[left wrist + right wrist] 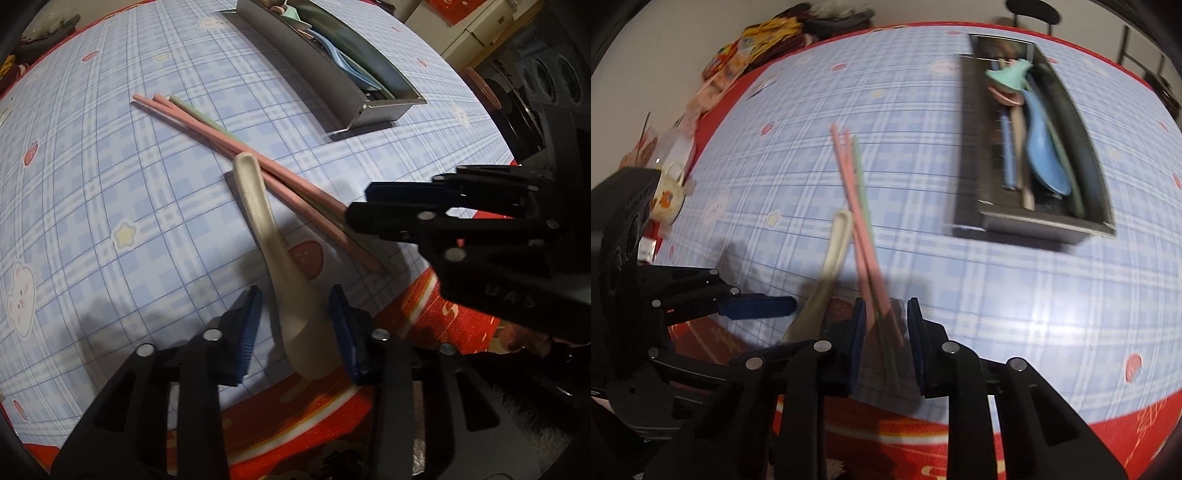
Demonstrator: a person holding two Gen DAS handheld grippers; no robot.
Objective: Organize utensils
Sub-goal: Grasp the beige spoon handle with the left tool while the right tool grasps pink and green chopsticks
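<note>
Blue-checked cloth covers the counter [110,166]; a steel utensil tray [325,85] sits at the far side. My left gripper [295,328] stands open astride the beige soup spoon [280,258]. My right gripper [886,336] stands open around the pink and green chopsticks [857,206], which cross the spoon's handle. I judge lifting either could drag the other off the edge.

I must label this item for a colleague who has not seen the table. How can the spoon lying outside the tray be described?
Start at the blue checked tablecloth and find the metal tray at its far side. Nearer, by the cloth's red border, lies the cream spoon, its bowl between the fingers of the left gripper. It is pale and broad; the chopsticks crossing its handle are thin, pink and green.
</note>
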